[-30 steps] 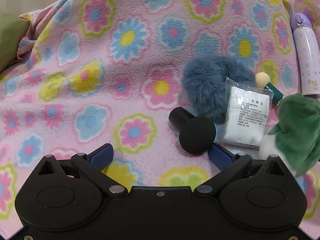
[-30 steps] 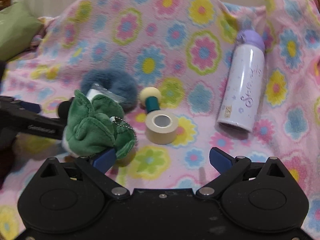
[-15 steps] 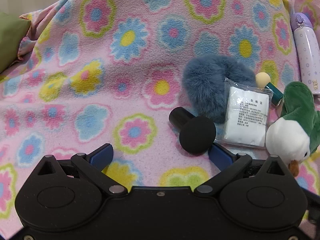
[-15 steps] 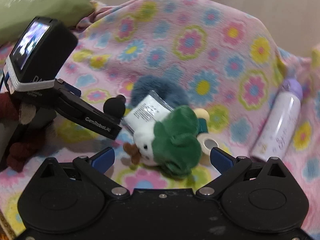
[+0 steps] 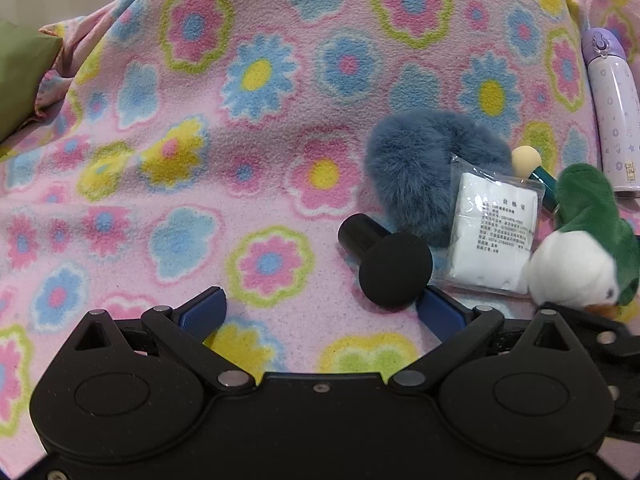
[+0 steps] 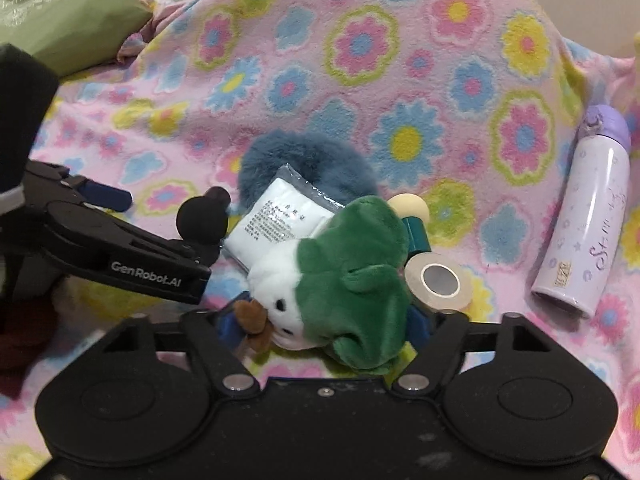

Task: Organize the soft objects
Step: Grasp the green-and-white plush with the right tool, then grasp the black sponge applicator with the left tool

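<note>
A green-and-white plush duck (image 6: 340, 280) lies on the flowered pink blanket (image 6: 360, 60), and it shows at the right edge of the left wrist view (image 5: 576, 256). My right gripper (image 6: 324, 320) is closing on the duck, with its blue pads against both sides of it. A blue furry pouch (image 5: 424, 168) lies behind a white packet in clear plastic (image 5: 492, 236). My left gripper (image 5: 320, 304) stands open and empty over the blanket. A black sponge puff (image 5: 394, 274) rests just by its right fingertip.
A beige puff on a teal handle (image 6: 412, 208) and a roll of tape (image 6: 438, 282) lie right of the duck. A lilac bottle (image 6: 588, 220) lies farther right. A green pillow (image 6: 68, 16) sits at the far left, and the blanket's left half is bare.
My right gripper has moved in over the plush duck and its wide jaws have narrowed onto it. The duck has rolled white face forward. The left gripper has stayed still.
</note>
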`<control>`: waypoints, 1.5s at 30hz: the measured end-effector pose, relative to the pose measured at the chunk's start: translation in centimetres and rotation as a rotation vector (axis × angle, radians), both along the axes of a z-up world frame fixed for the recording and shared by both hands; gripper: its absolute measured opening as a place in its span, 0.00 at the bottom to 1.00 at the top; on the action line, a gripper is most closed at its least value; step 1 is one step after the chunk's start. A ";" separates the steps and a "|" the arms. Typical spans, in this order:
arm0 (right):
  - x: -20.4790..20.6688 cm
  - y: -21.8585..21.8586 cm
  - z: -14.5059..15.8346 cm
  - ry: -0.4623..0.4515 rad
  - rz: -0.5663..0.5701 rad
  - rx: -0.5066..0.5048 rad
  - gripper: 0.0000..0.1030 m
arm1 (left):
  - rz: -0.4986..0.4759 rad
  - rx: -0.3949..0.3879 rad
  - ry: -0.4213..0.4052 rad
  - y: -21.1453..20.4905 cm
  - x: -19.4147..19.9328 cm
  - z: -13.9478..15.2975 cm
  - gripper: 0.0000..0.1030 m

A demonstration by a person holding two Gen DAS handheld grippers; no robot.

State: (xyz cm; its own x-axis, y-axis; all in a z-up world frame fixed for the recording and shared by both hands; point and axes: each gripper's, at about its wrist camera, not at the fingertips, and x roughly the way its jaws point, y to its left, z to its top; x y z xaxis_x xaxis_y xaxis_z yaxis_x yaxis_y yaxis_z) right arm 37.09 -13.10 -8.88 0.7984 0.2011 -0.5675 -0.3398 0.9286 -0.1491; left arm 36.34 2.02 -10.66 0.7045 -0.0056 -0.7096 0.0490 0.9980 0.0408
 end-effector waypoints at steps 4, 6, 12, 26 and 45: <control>-1.4 -1.7 1.2 0.013 -0.072 0.051 0.68 | 0.000 0.000 0.000 0.0 0.0 0.0 0.97; -2.1 -2.9 1.5 0.024 -0.140 0.055 0.68 | 0.000 0.000 0.000 0.0 0.0 0.0 0.97; -2.2 -5.4 0.4 0.074 -0.245 0.093 0.69 | 0.002 0.002 0.000 0.0 0.0 0.0 0.97; 1.6 -4.6 -1.2 0.026 -0.286 0.072 0.71 | 0.004 0.003 0.007 0.0 -0.1 0.0 0.97; 1.8 -6.4 -1.7 0.043 -0.277 0.229 0.69 | -0.034 0.032 0.010 -0.4 0.0 0.3 0.96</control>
State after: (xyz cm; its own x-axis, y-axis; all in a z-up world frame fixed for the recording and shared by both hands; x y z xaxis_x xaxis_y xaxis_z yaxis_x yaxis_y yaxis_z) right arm 38.86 -19.47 -10.59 0.8167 0.1063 -0.5672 -0.0722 0.9940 0.0823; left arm 36.34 1.63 -10.39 0.6971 -0.0065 -0.7169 0.0834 0.9939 0.0721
